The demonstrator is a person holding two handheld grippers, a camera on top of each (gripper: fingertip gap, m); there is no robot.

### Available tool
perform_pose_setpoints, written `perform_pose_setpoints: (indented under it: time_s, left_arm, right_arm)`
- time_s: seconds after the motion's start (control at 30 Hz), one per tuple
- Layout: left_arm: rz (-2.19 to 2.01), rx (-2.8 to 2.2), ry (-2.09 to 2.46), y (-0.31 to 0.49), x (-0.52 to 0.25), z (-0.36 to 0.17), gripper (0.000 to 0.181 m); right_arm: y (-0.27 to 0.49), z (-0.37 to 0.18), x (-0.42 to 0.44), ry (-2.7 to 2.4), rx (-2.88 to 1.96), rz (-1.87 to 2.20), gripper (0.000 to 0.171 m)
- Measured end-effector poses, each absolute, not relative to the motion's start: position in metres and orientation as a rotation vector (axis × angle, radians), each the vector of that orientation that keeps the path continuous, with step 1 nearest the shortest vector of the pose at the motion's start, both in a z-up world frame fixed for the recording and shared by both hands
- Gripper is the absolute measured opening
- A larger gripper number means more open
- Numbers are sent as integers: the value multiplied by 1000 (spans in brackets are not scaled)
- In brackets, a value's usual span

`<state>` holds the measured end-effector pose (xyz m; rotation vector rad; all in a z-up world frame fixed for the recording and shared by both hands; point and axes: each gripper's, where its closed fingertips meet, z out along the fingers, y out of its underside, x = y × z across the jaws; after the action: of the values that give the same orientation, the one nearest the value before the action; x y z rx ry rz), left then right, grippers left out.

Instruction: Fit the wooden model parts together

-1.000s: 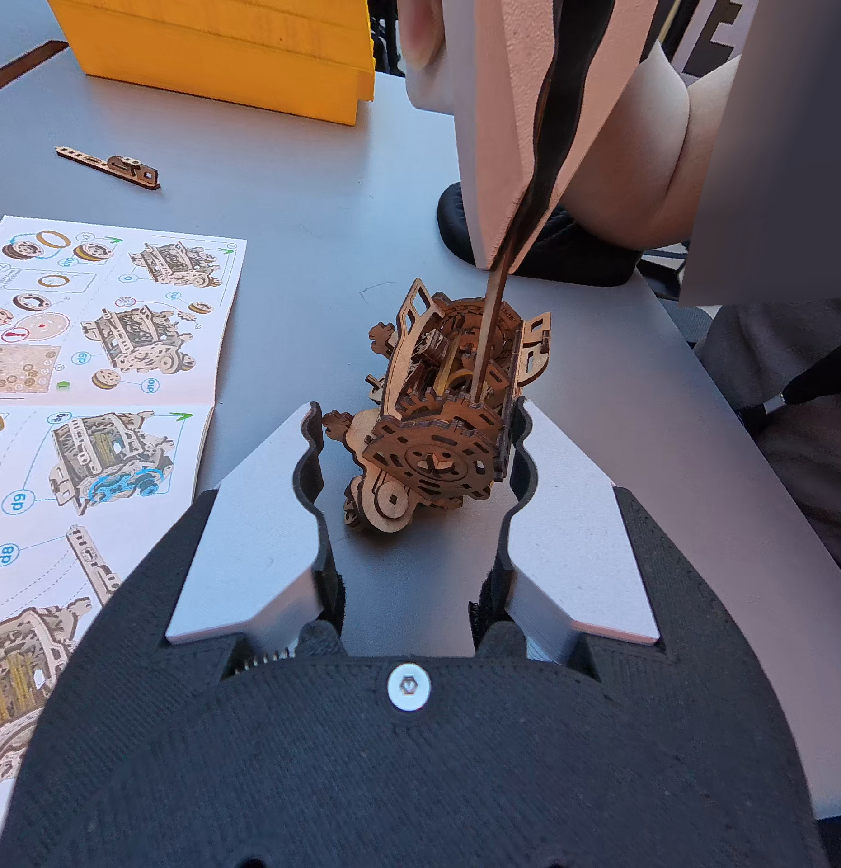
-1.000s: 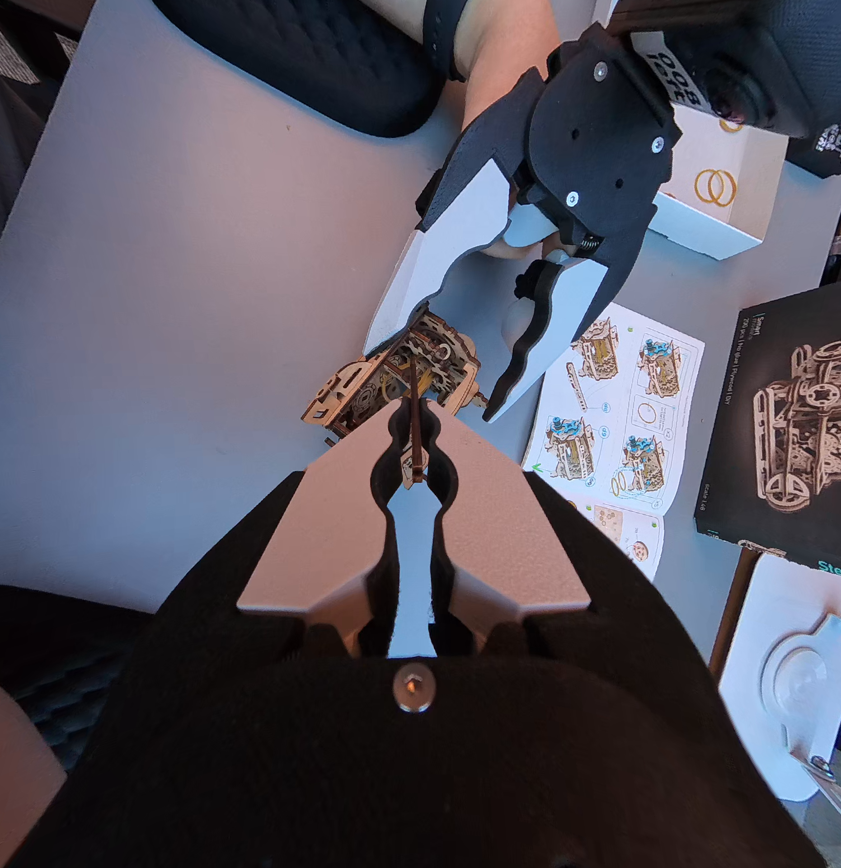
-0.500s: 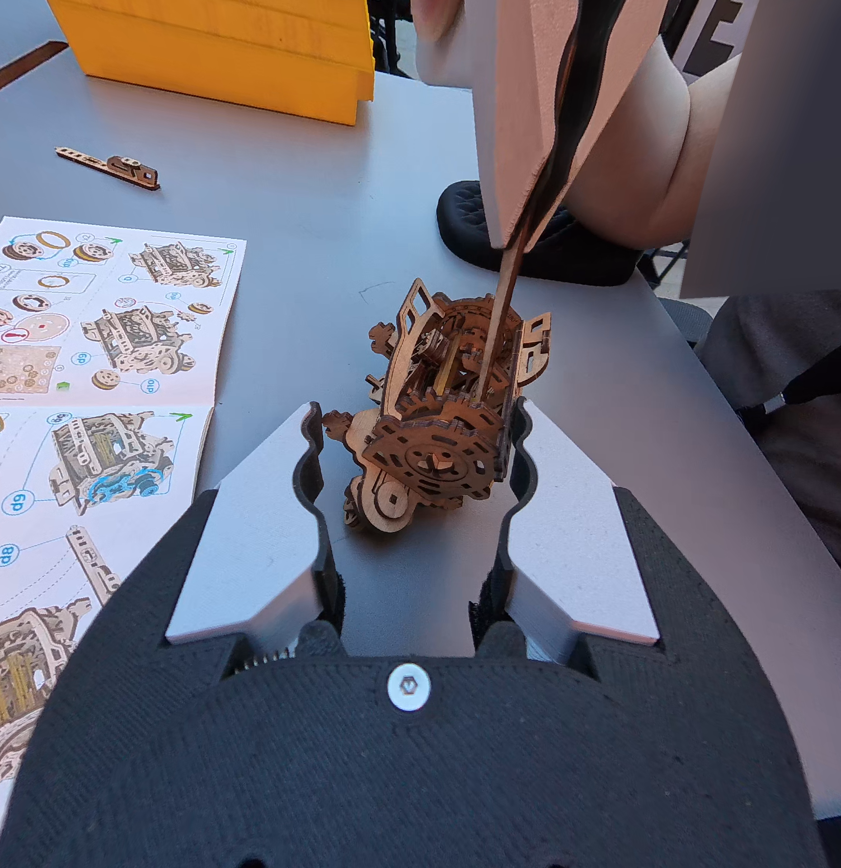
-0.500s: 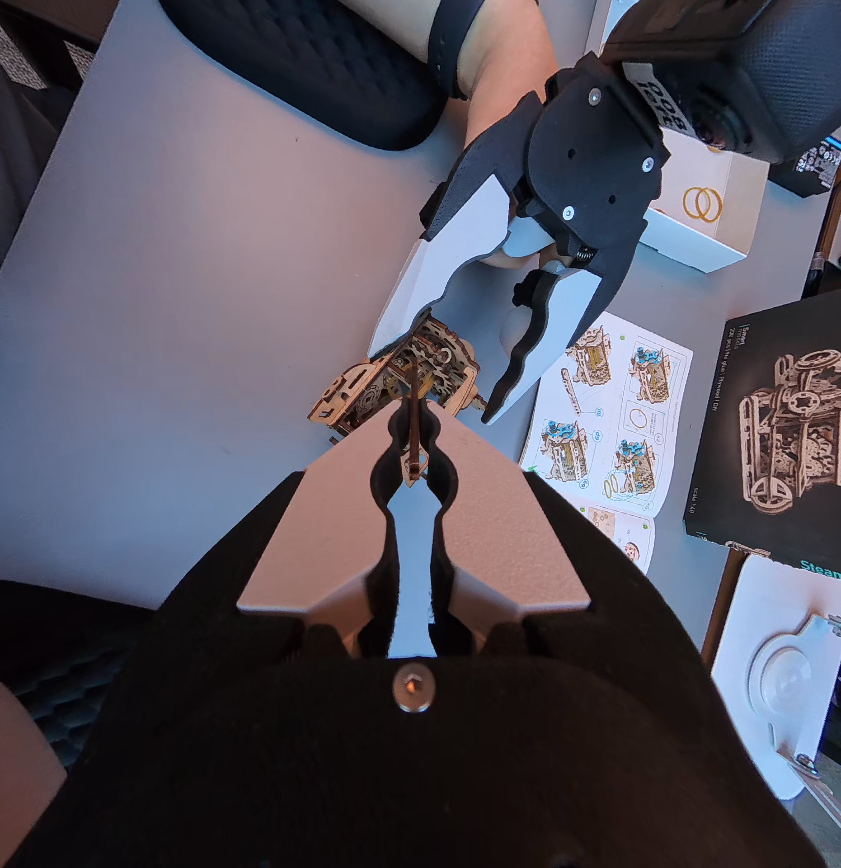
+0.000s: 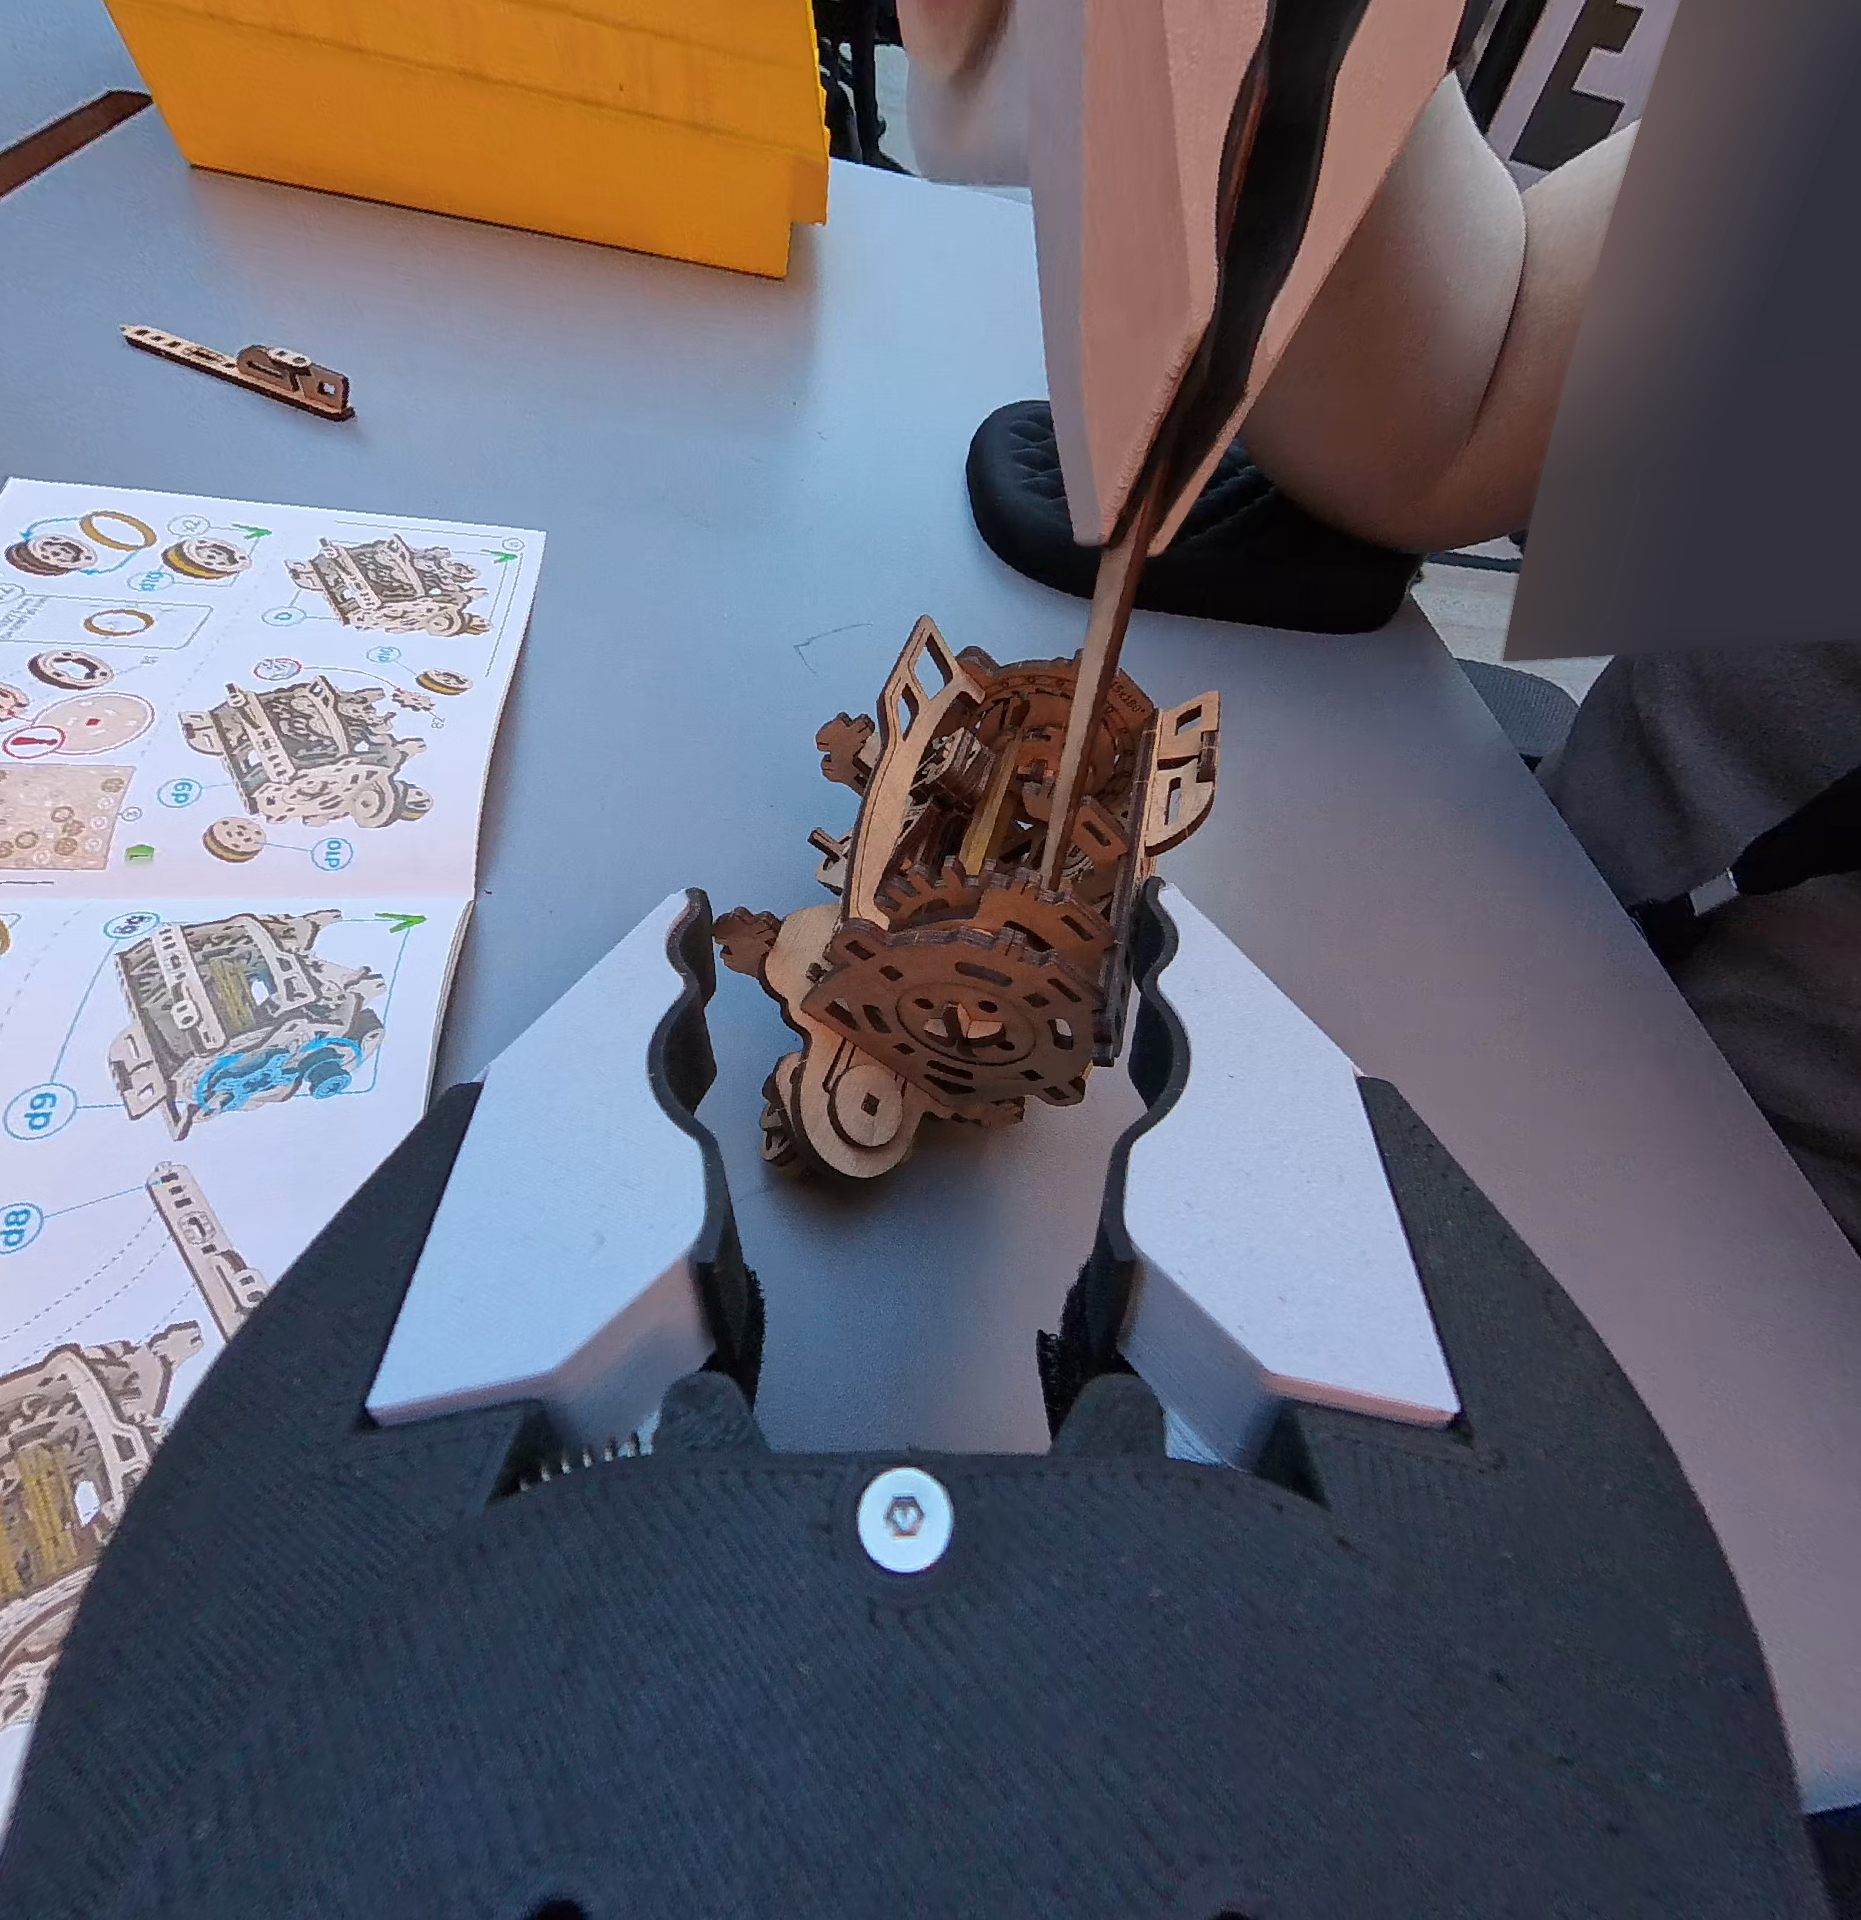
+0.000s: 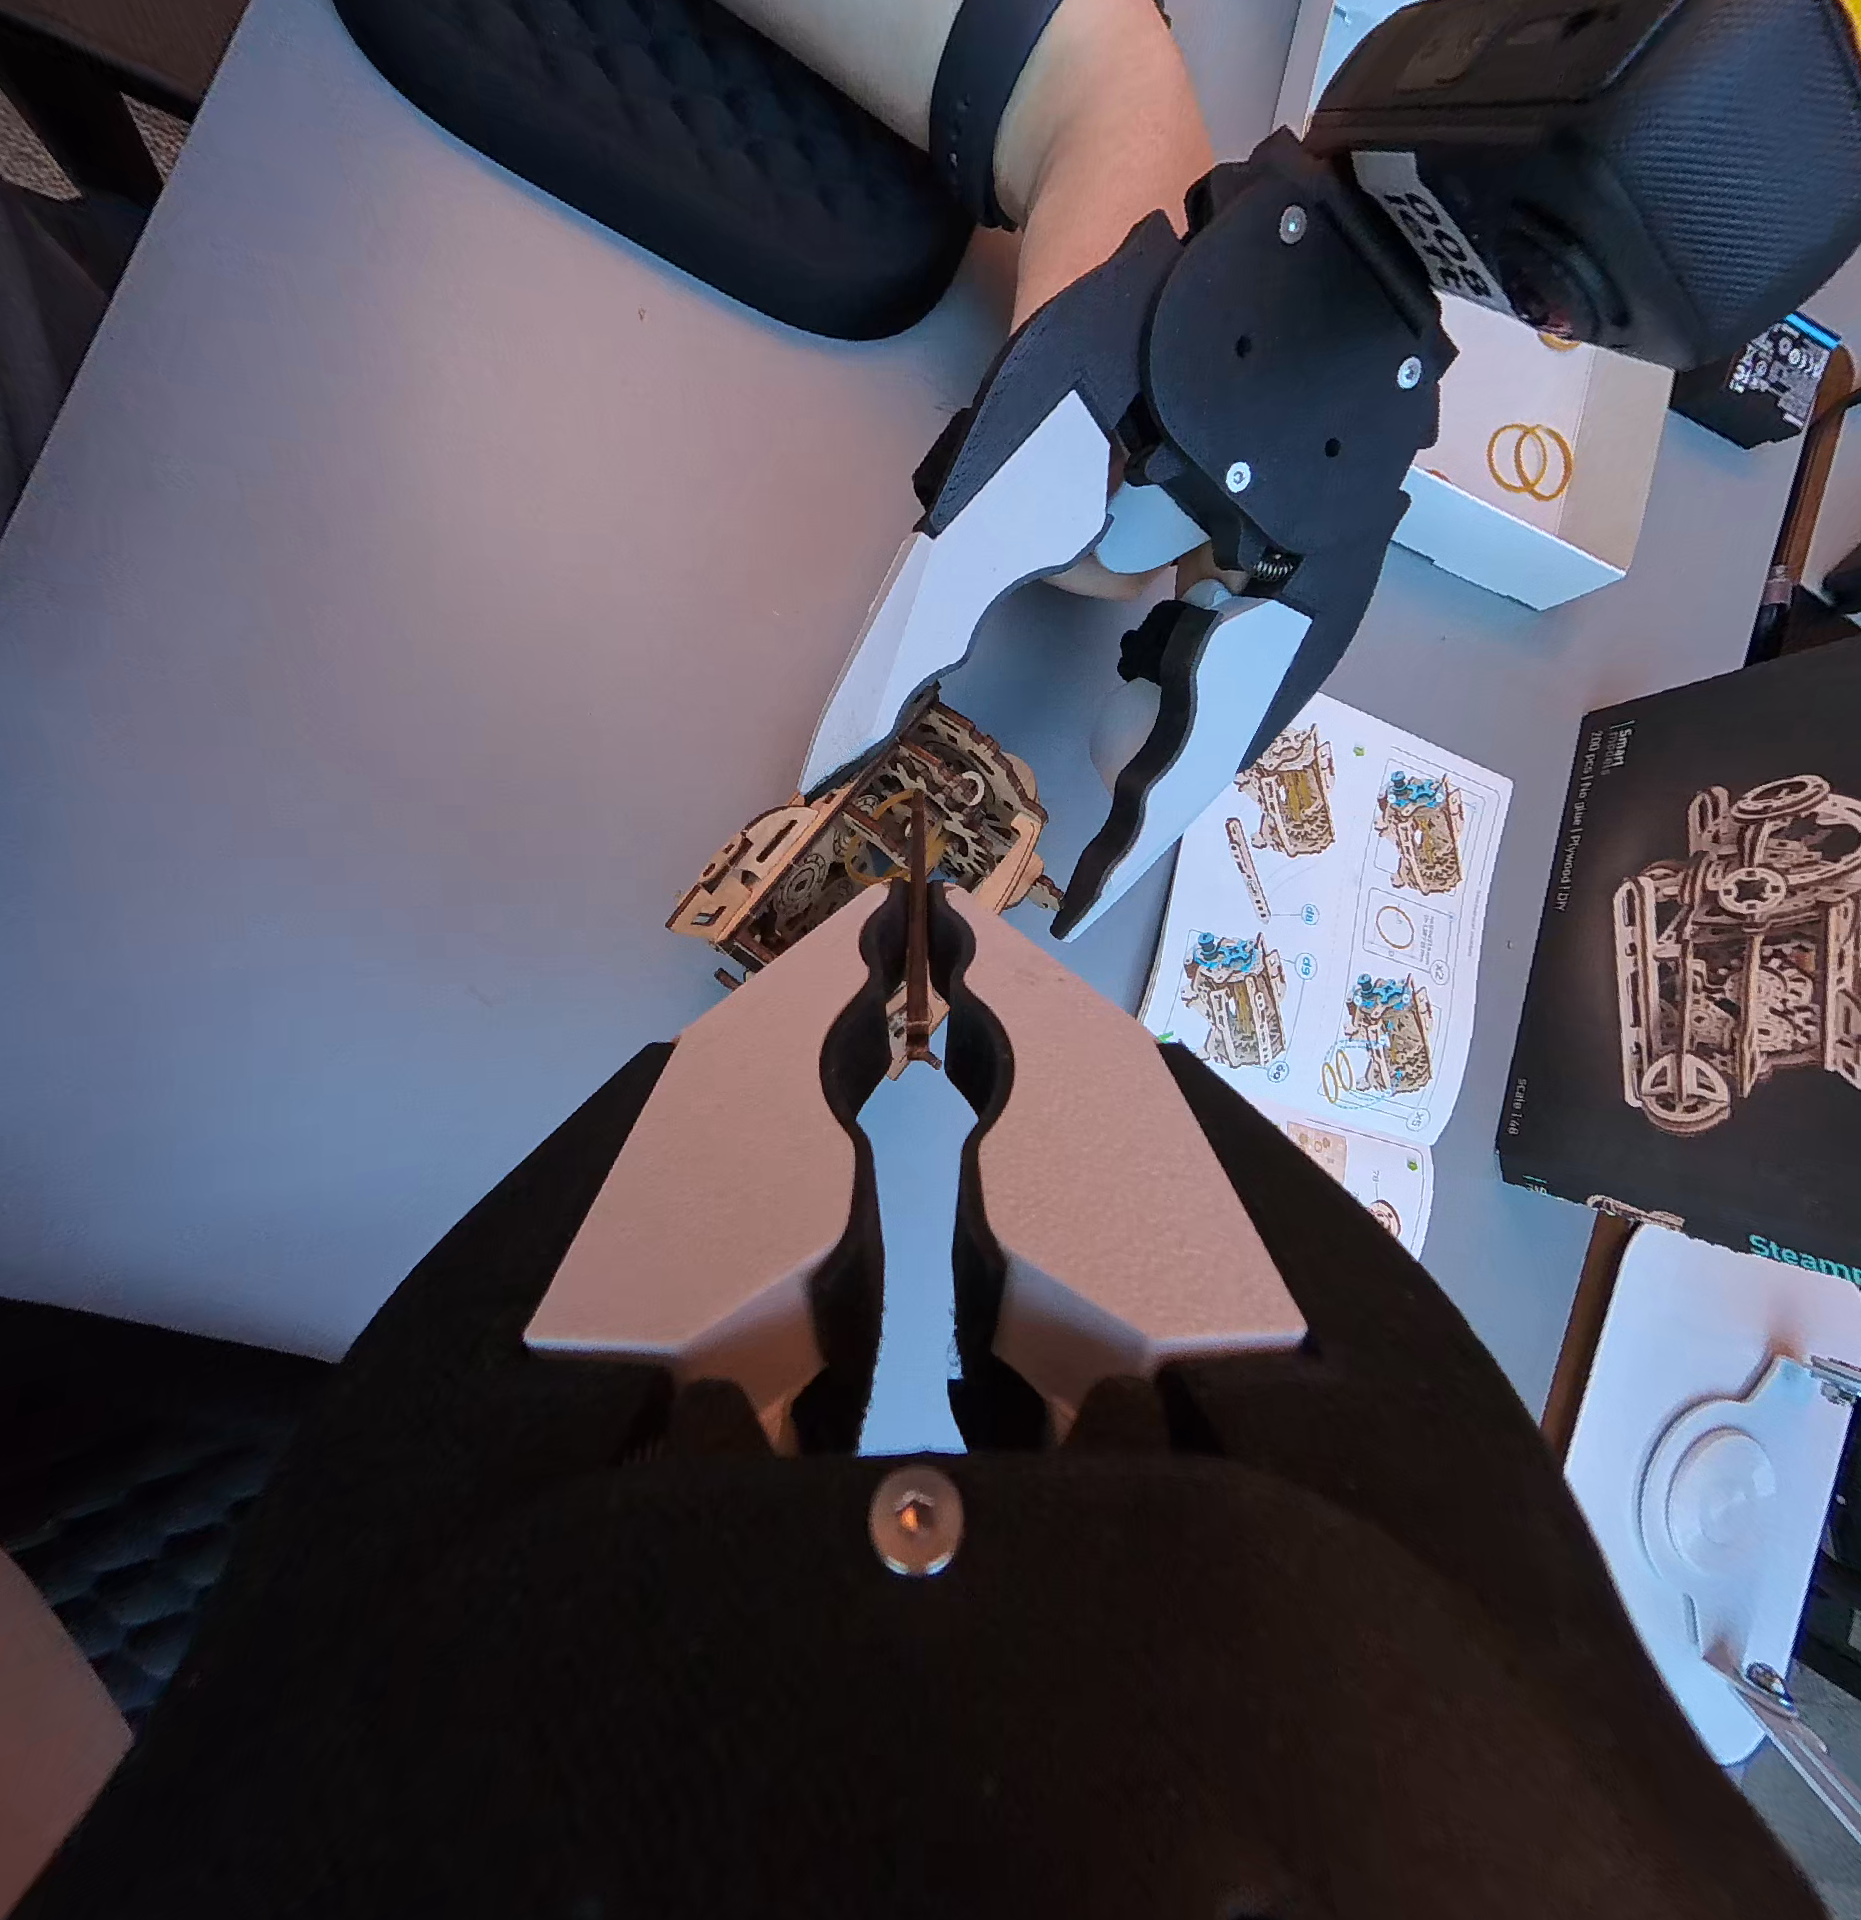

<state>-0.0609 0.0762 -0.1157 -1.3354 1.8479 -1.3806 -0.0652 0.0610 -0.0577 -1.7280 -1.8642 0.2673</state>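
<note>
The wooden model (image 5: 957,935) lies on the grey table (image 5: 593,520) between the fingers of my left gripper (image 5: 921,914), which is open. Its right finger touches the model's side; the left finger stands a little apart. My right gripper (image 6: 915,904) is shut on a thin wooden strip (image 6: 918,935). It comes down from above in the left wrist view (image 5: 1113,530). The strip (image 5: 1097,707) stands steeply, its lower end inside the model's frame. The model (image 6: 801,862) and the left gripper (image 6: 952,847) also show in the right wrist view.
An instruction booklet (image 5: 230,779) lies left of the model, with a loose wooden part (image 5: 251,369) and a yellow box (image 5: 490,104) beyond it. A black wrist pad (image 5: 1217,582) lies behind. A black model box (image 6: 1715,935), a white box (image 6: 1528,488) and a white tray (image 6: 1715,1486) stand beside the booklet.
My right gripper has risen slightly and shifted a little with the strip, whose lower end stays in the model. The left gripper and the model have not moved.
</note>
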Motion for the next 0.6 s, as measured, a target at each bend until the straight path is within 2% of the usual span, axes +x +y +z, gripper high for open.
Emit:
perform_pose_setpoints:
  time_s: [0.03, 0.6]
  left_arm:
    - [-1380, -1335, 1848, 76, -61, -116, 80]
    - [-1380, -1336, 1846, 76, -61, -116, 80]
  right_arm:
    - [61, -58, -65, -1866, -1729, 264, 1]
    - [60, -59, -69, -1896, -1733, 159, 1]
